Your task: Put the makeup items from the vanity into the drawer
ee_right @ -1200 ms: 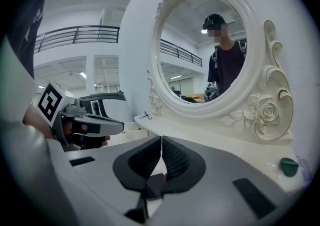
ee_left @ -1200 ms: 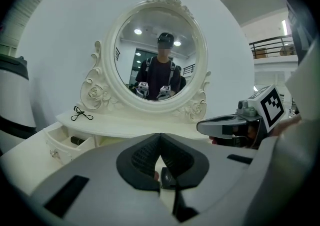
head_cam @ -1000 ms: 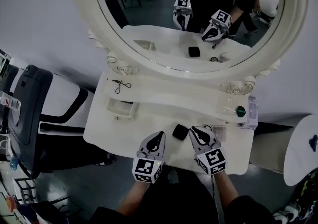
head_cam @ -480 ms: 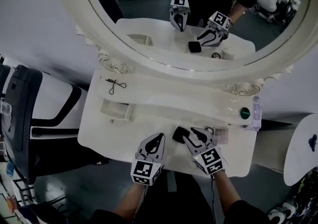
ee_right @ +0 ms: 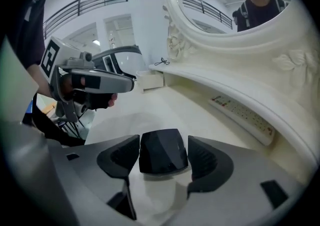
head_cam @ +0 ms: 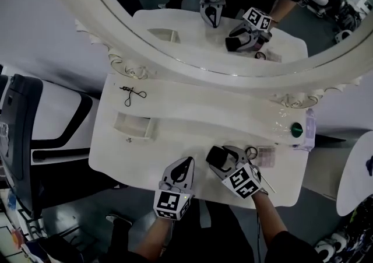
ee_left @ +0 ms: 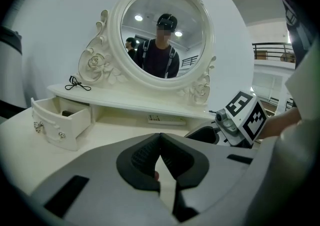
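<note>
Straddling the black compact [ee_right: 160, 157], my right claw [ee_right: 163, 142] stands wide. Its jaws have just been opening, and the case sits between the pads with a sliver of gap on each side, so nothing is gripped yet. The compact lies flat on the bench [head_cam: 175, 139], near the front edge and toward the right end.

I judge it a small, hard plastic case: light, rigid, and glossy enough to slip if pinched on a slanted facet. It probably has a hinged lid with powder or a mirror inside, so I would not want it dropped or squeezed hard. The best hold looks to be across the two opposite side walls at mid-length, pads low against the bench, so the lid stays shut and the case cannot twist.

My left claw [ee_left: 160, 142] is closed with nothing in it, just beside the right one at the front edge.

The open drawer [head_cam: 133, 126] is well apart, at the left end of the bench, with something dark already inside.
</note>
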The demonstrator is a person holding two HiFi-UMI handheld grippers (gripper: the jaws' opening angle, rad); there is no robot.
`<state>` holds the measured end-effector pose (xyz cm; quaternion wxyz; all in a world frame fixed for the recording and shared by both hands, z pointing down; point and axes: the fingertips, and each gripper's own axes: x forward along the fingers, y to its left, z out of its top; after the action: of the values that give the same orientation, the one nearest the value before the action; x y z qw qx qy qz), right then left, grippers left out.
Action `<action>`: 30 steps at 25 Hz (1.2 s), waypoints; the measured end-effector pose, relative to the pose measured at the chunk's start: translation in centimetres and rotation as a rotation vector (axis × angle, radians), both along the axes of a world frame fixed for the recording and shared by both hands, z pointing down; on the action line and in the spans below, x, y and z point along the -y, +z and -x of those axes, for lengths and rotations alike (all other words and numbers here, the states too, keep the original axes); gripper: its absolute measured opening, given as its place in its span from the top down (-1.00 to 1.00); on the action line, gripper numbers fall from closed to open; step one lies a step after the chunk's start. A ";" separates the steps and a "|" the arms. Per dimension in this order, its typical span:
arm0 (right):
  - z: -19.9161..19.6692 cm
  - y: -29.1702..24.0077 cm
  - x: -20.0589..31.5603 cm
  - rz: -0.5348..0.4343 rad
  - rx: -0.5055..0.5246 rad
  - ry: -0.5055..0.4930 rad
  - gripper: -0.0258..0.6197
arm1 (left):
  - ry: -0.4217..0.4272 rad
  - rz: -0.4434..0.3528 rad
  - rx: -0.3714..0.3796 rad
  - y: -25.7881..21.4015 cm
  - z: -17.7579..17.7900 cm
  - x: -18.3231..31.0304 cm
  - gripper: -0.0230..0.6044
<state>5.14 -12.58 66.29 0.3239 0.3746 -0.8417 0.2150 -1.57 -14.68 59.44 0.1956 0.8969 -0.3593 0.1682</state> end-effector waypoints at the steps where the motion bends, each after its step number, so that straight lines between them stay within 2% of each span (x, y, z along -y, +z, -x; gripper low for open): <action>1: 0.1 0.3 0.0 0.004 -0.010 -0.010 0.03 | -0.002 0.003 -0.001 0.2 0.1 0.0 0.88; 12: 0.8 1.2 0.2 0.022 -0.052 -0.043 -0.01 | -0.029 0.025 0.001 1.0 1.2 -0.5 0.88; 30: 1.0 1.8 0.4 0.050 0.004 0.003 -0.04 | -0.050 0.032 0.003 1.3 2.5 -1.8 0.88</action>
<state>4.17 -13.02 68.07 0.3313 0.3674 -0.8361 0.2371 -4.02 -12.85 60.72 0.2134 0.8842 -0.3790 0.1702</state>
